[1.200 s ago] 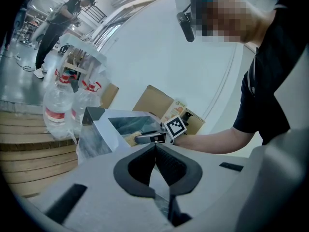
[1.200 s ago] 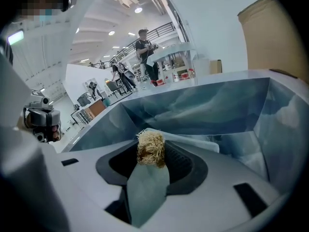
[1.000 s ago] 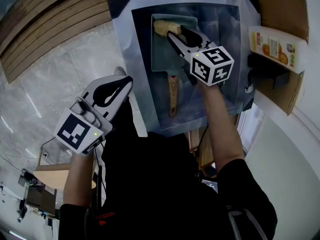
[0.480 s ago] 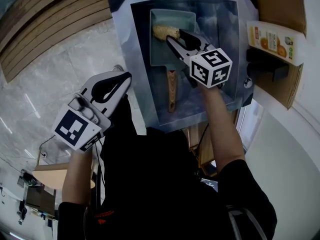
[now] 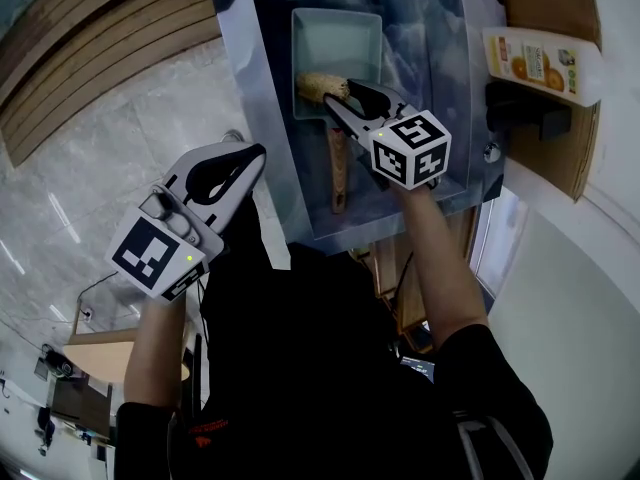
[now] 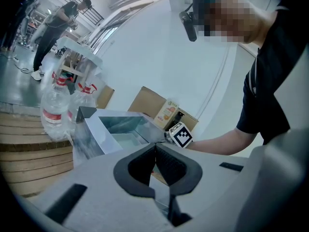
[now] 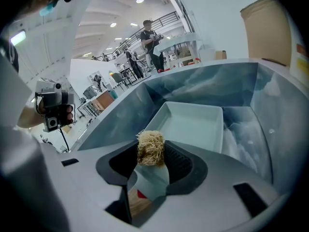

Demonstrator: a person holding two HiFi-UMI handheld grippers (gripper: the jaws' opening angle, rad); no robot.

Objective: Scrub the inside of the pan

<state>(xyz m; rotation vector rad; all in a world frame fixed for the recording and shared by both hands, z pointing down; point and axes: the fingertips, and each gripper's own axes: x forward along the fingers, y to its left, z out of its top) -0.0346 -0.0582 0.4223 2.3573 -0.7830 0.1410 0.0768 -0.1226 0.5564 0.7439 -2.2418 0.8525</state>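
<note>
The left hand-held gripper [image 5: 252, 156] is held out to the left of the sink [image 5: 452, 78], above the tiled floor [image 5: 120, 138]. Its tip points toward the sink's near left corner and its marker cube faces back toward the person. Its jaws meet at the tips with nothing between them. It sits about where it was a second ago.

In the sink lies the pan [image 5: 340, 40], pale and rectangular, with its wooden handle [image 5: 337, 173] pointing toward the person. The right arm reaches forward over the sink, and the right hand-held gripper [image 5: 342, 95] angles down and to the left. Its jaws are clamped on a tan fibrous scrubber [image 5: 322, 86] that rests inside the pan at the handle end. A second ago the scrubber was near the pan's far end, and it has since been drawn back toward the handle.

To the right, an orange-printed carton [image 5: 540, 63] stands beside the sink.
</note>
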